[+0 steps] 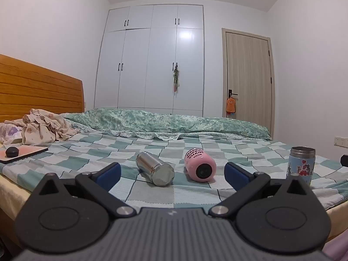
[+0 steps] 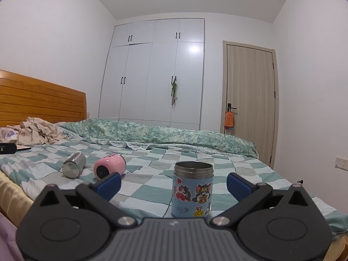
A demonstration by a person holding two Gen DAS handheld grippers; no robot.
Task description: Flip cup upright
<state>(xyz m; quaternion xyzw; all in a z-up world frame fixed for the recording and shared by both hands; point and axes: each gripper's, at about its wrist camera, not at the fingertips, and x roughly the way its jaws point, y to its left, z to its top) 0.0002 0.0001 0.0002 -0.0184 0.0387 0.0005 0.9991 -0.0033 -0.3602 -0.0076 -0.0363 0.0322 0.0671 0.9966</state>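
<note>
Right wrist view shows my right gripper [image 2: 174, 184] spread wide, empty, the blue cup [image 2: 192, 192] already upright between its fingers, while ahead of my equally released left gripper [image 1: 173, 174] the steel cup [image 1: 155, 169] and pink cup [image 1: 200, 165] lie unflipped on the bed [image 1: 152, 187].

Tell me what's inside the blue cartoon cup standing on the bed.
The blue cartoon cup stands upright with its mouth open. Only the steel rim and a dark strip of inner wall show; both cameras sit too low to see the bottom, so any contents stay hidden. The right claw is open around it.
</note>
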